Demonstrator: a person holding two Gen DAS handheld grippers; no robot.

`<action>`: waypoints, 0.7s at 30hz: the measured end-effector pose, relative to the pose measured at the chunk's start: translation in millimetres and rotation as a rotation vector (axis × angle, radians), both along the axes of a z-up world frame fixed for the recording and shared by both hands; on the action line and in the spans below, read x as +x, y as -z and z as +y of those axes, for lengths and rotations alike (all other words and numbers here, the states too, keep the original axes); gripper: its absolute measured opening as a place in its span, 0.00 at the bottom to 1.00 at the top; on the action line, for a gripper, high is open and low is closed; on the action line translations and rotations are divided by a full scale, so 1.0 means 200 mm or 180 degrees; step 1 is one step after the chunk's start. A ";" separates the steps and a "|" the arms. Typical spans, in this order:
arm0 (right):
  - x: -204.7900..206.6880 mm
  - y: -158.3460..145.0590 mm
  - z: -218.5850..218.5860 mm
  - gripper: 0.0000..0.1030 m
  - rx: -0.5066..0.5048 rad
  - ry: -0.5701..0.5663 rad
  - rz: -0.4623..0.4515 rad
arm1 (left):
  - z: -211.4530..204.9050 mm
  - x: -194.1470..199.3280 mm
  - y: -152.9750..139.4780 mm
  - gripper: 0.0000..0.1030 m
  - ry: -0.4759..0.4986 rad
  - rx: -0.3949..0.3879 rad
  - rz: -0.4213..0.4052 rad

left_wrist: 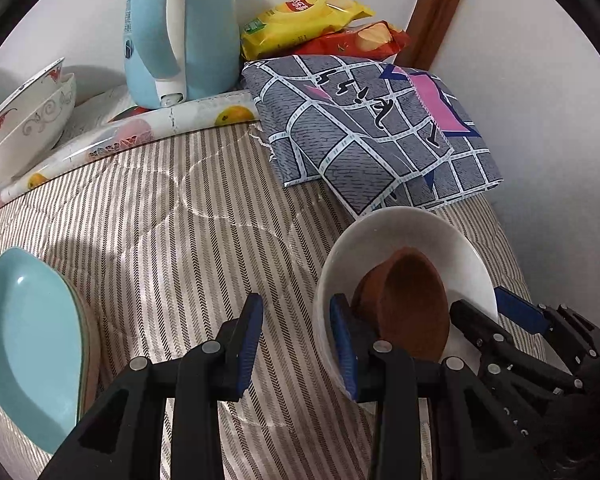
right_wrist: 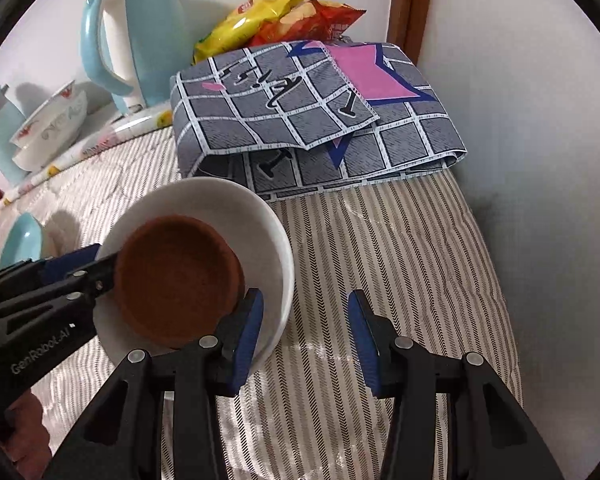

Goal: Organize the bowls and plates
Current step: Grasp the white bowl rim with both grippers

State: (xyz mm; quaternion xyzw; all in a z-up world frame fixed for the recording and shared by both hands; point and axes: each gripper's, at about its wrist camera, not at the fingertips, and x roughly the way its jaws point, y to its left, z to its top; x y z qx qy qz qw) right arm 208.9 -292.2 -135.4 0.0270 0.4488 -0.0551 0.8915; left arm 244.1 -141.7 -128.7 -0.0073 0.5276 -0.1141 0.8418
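A white bowl [left_wrist: 404, 236] [right_wrist: 260, 216] sits on the striped cloth with a smaller brown bowl [left_wrist: 412, 304] [right_wrist: 176, 276] leaning inside it. My left gripper [left_wrist: 296, 344] [right_wrist: 86, 268] straddles the white bowl's left rim, one finger inside by the brown bowl and one outside. Its jaws stand apart and do not press the rim. My right gripper [right_wrist: 306, 340] [left_wrist: 496, 316] straddles the opposite rim the same way, also open. A teal plate [left_wrist: 32, 344] [right_wrist: 20, 240] lies on another plate at the left. Two patterned white bowls [left_wrist: 24, 120] [right_wrist: 48, 132] are stacked at the far left.
A folded grey checked cloth [left_wrist: 372, 128] [right_wrist: 312, 120] lies just behind the white bowl. Behind it are snack bags [left_wrist: 304, 20] and a light blue kettle [left_wrist: 180, 32]. A white wall [right_wrist: 540, 160] runs close along the right edge of the striped cloth [left_wrist: 172, 248].
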 end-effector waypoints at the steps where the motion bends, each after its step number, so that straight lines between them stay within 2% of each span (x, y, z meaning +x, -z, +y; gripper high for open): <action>1: 0.00 0.01 0.00 0.43 -0.0005 0.0007 0.0005 | 0.00 0.00 0.01 0.32 -0.0002 0.0007 0.0004; 9: 0.03 0.03 0.02 0.43 -0.0036 0.0003 0.0028 | -0.01 0.02 0.03 0.32 0.0020 -0.0005 0.0039; 13: 0.03 0.04 -0.01 0.44 0.0077 -0.0007 0.0038 | 0.00 0.04 0.04 0.33 0.0051 0.0004 0.0082; 18: 0.03 0.05 -0.04 0.53 0.0128 0.0020 0.0048 | -0.01 0.05 0.05 0.36 0.0055 0.0088 0.0089; 21: 0.03 0.06 -0.07 0.55 0.0252 0.0053 0.0062 | -0.02 0.05 0.05 0.36 0.0053 0.0097 0.0081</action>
